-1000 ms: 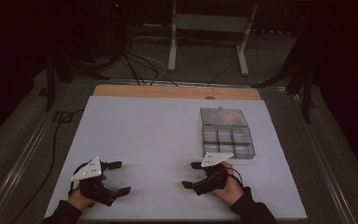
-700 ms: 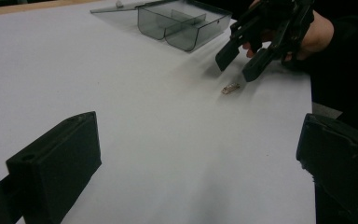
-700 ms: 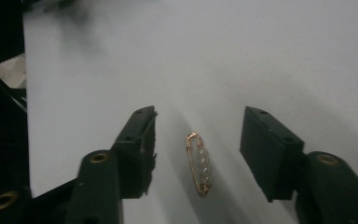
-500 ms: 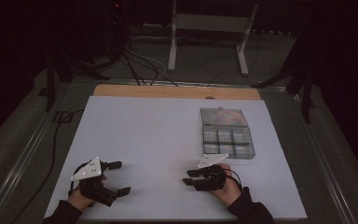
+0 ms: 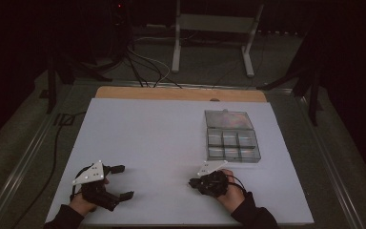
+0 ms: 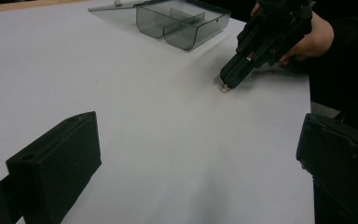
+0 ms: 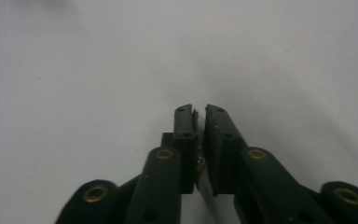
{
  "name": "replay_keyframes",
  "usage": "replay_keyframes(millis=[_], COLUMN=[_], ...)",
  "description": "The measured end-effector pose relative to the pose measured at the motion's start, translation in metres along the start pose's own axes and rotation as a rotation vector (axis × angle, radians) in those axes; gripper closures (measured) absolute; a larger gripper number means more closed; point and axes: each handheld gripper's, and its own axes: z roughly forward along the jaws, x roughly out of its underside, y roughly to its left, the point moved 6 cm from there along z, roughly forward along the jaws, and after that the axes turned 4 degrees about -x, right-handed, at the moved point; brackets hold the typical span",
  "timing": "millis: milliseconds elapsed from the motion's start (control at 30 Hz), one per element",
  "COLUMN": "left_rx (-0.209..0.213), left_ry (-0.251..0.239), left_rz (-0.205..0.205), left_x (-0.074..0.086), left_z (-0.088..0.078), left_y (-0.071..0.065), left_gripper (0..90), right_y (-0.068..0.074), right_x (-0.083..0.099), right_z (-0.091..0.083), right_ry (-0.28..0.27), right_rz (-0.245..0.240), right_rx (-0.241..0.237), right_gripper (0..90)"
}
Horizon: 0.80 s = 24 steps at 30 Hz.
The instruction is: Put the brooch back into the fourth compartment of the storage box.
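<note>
The room around you is dark, so the white counter point(image 5: 171, 143) is basically the only lit thing, with a strip of bare wood showing along its far edge. You're working near the front right part of it, and honestly you're looking early in the job.

Your right tool point(image 5: 194, 182) is tipping down onto the sheet with its jaws nearly together, clamping on a tiny, pale metallic-looking bit point(image 6: 225, 88), too small to identify properly. In the right gripper view you're seeing a sliver of it point(image 7: 199, 161) wedged in the narrow slot between the jaws. It's touching the counter right under the tool tip, so I'd say you're just getting the pinch, not lifting yet.

The smoky grey clear-plastic compartment box point(image 5: 231, 143) is sitting open, lid laid flat behind it, just beyond your right hand point(image 5: 226, 188). Its compartments look empty as far as I can tell, so the sorting part is mostly ahead of you.

Your left tool point(image 5: 120, 182) is sitting near the front left with its jaws wide apart, holding nothing.

Room-wise you're doing fine: the middle of the counter is bare, and the path from the pinch to the box is short. Just watch the front edge, since both hands are working close to it.
</note>
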Motion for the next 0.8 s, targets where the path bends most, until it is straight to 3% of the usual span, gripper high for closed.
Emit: replay_keyframes(millis=[167, 500, 800], left_rx=[0.002, -0.001, 0.002], left_ry=[0.001, 0.003, 0.000], left_rz=[0.001, 0.004, 0.000], left_x=[0.000, 0.000, 0.000], left_z=[0.000, 0.000, 0.000], left_y=[0.000, 0.000, -0.001], left_gripper=[1.3, 1.3, 1.3], right_y=[0.002, 0.007, 0.009], right_x=[0.000, -0.004, -0.015], right_z=[0.000, -0.005, -0.020], right_ry=[0.008, -0.003, -0.058], right_rz=[-0.021, -0.013, -0.008], right_rx=[0.020, -0.030, -0.040], right_gripper=[85.2, 85.4, 85.4])
